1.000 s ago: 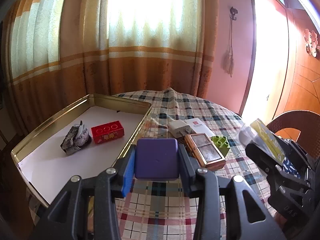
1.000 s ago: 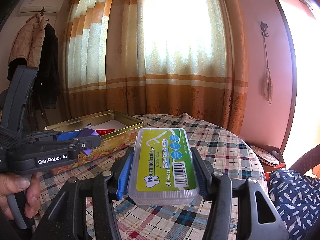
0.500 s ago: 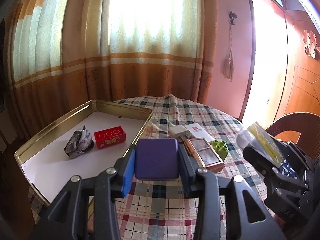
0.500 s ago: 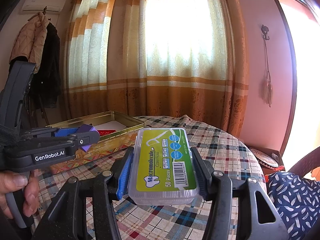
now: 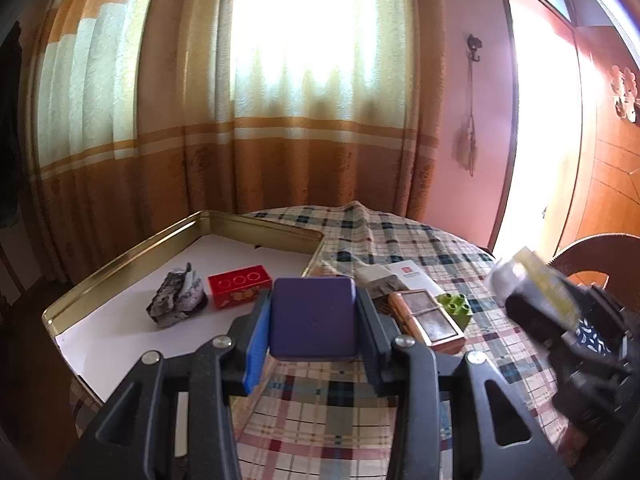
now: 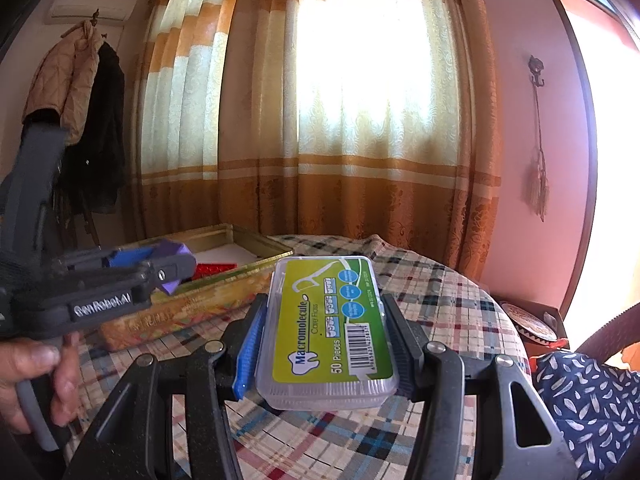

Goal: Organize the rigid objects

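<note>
My left gripper (image 5: 313,318) is shut on a purple square box (image 5: 313,316) and holds it above the plaid table, at the near right edge of the gold tin tray (image 5: 120,256). In the tray lie a red brick (image 5: 239,285) and a grey crumpled lump (image 5: 176,298). My right gripper (image 6: 326,330) is shut on a clear floss pick box (image 6: 326,328) with a green label, held above the table. The left gripper with the purple box shows at the left of the right wrist view (image 6: 172,256).
On the plaid cloth right of the tray lie a white charger (image 5: 376,280), a white card box (image 5: 412,276), a copper framed case (image 5: 430,320) and a green brick (image 5: 456,306). A wicker chair (image 5: 596,256) stands at the right. Curtains hang behind the table.
The left gripper with the purple box has moved left and slightly back toward the tray. The right gripper holds its floss box nearly still.
</note>
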Action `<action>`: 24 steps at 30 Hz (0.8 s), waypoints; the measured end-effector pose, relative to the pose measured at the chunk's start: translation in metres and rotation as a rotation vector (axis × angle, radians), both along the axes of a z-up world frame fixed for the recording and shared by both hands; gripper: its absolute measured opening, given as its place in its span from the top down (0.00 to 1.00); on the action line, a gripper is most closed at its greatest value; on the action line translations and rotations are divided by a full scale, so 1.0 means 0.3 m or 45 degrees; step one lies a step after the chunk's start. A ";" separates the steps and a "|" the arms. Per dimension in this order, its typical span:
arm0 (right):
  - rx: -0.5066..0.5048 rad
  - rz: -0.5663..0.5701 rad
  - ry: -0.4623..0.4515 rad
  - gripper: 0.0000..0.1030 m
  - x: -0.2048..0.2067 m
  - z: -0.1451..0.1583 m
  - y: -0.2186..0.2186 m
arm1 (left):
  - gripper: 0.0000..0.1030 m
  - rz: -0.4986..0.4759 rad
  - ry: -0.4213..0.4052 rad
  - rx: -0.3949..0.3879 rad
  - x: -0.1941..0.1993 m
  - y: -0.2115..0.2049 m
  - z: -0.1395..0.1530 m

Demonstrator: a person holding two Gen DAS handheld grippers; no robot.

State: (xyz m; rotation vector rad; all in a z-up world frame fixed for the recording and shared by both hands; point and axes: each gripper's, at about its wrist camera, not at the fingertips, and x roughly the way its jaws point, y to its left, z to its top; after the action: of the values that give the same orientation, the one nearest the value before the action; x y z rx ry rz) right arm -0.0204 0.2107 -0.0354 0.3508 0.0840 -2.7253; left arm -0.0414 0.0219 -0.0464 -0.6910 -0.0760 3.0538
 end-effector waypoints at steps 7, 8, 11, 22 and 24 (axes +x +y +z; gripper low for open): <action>-0.017 0.036 0.071 0.45 0.015 0.074 -0.030 | 0.62 0.039 0.008 -0.002 -0.004 -0.029 0.000; -0.017 0.039 0.074 0.45 0.012 0.078 -0.036 | 0.62 0.040 0.009 -0.001 -0.005 -0.030 0.000; -0.018 0.044 0.078 0.45 -0.001 0.083 -0.055 | 0.62 0.042 0.013 -0.006 -0.003 -0.035 0.000; -0.011 0.078 0.090 0.45 -0.034 0.079 -0.150 | 0.62 0.079 0.030 0.005 0.005 -0.075 0.003; -0.011 0.084 0.083 0.45 -0.044 0.072 -0.165 | 0.62 0.091 0.030 0.012 0.006 -0.089 0.002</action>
State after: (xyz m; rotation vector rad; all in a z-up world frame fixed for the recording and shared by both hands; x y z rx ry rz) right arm -0.0337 0.1612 -0.0136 0.2526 0.1000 -2.6709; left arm -0.0395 -0.0049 -0.0459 -0.6657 -0.1178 3.1263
